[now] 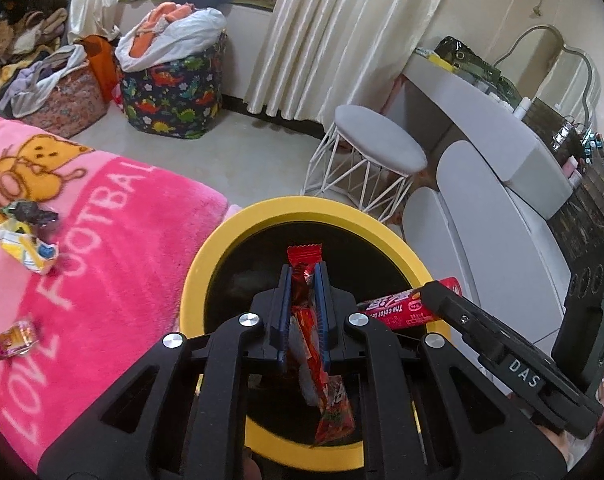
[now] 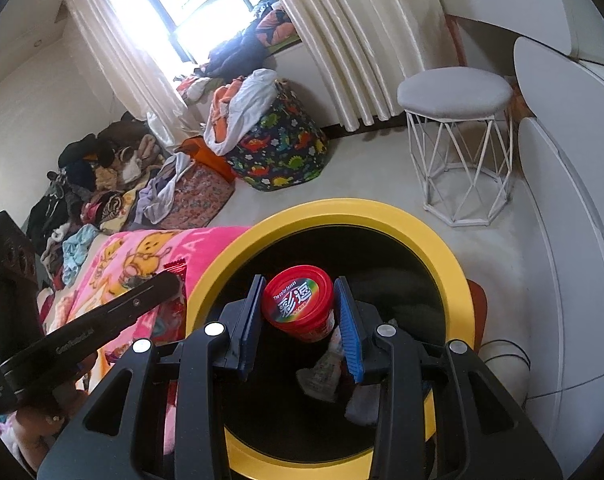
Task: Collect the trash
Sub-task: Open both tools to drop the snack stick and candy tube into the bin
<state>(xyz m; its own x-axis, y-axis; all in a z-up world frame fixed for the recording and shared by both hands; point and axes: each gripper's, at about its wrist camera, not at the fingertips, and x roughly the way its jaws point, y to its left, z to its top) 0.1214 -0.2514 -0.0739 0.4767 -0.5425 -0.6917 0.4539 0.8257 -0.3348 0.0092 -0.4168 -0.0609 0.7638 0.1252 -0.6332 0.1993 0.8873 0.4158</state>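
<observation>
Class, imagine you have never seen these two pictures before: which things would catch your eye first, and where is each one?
First comes the round bin with the bright yellow rim, right below both tongs. Over its dark opening the left tongs pinch a crinkled red snack wrapper, while the right tongs hold a red lidded plastic tub. To the left lies a hot-pink fleece blanket with white lettering, with small wrappers scattered on it.

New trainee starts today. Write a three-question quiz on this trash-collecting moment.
1. True or false: the left gripper holds a red wrapper over the yellow-rimmed bin.
2. What does the right gripper hold?
   A. a red-lidded tub
   B. a glass bottle
   C. a sock
3. Fill in: loose wrappers remain on the pink ____.

Key: 1 true; 2 A; 3 blanket.
</observation>
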